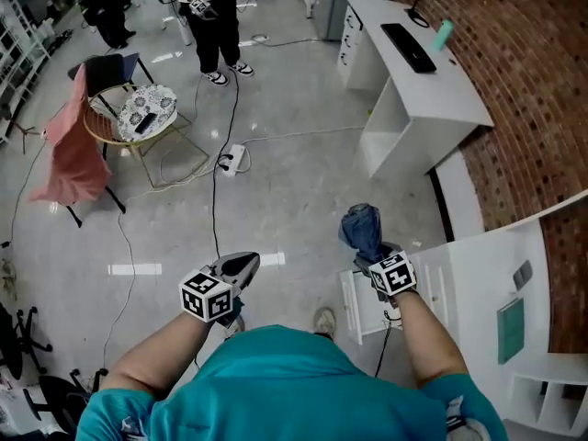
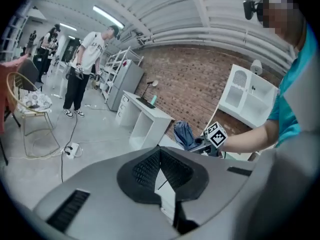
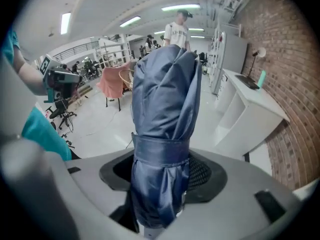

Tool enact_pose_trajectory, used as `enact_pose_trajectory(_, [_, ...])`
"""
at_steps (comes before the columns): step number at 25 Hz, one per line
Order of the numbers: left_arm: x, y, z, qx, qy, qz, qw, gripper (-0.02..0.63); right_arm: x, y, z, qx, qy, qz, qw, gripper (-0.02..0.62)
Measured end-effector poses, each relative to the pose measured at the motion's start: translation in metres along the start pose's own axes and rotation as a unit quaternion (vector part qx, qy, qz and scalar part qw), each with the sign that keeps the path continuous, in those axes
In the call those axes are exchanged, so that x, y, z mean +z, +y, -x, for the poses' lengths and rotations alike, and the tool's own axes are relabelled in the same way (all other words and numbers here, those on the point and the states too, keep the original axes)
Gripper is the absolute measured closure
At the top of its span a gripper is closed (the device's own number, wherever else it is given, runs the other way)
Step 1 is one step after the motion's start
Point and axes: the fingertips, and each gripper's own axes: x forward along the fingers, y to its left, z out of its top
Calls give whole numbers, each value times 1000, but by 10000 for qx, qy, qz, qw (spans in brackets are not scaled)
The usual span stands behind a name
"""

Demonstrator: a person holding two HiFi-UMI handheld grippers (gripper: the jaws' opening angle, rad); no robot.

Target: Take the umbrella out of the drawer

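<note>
A folded dark blue umbrella (image 1: pixel 360 227) stands up out of my right gripper (image 1: pixel 368 254), whose jaws are shut on its strapped lower part. In the right gripper view the umbrella (image 3: pixel 165 109) fills the middle, clamped between the black pads (image 3: pixel 202 173). It hangs in the air above the open white drawer (image 1: pixel 353 305). My left gripper (image 1: pixel 243 265) is held up to the left, its jaws together with nothing in them. The left gripper view shows its pads (image 2: pixel 145 169) meeting, with the umbrella (image 2: pixel 183 134) beyond.
A tall white cabinet (image 1: pixel 487 278) stands at the right against a brick wall. A white desk (image 1: pixel 432 95) is farther back. A wire chair (image 1: pixel 138 122), a red cloth (image 1: pixel 64 150) and floor cables with a power strip (image 1: pixel 231 160) lie to the left. A person (image 1: pixel 216 12) stands at the back.
</note>
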Motion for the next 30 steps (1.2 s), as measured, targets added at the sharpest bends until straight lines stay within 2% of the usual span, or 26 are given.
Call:
enact_pose_trajectory(4, [56, 0, 47, 264, -664, -170, 9973, 594, 92, 13, 33, 184, -558, 427, 9974, 333])
enact_pose_trajectory(7, [96, -2, 84, 549, -1166, -267, 9913, 594, 151, 28, 59, 414, -969, 726, 9918, 333])
enact_pose_trajectory(11, [141, -11, 133, 876, -1896, -379, 9772, 594, 212, 56, 93, 844, -1501, 1038, 9796, 333])
enact_pose_trajectory(15, [185, -30, 173, 907, -2496, -719, 9614, 594, 266, 79, 134, 1183, -2107, 1164, 9633, 333])
enact_pose_trajectory(22, [222, -30, 224, 923, -2794, -943, 9511, 594, 323, 124, 195, 1536, -3014, 1051, 9351, 333])
enact_pose_trajectory(30, [242, -31, 245, 721, -3019, -835, 9469, 594, 345, 163, 255, 1663, -3590, 1233, 9101, 333])
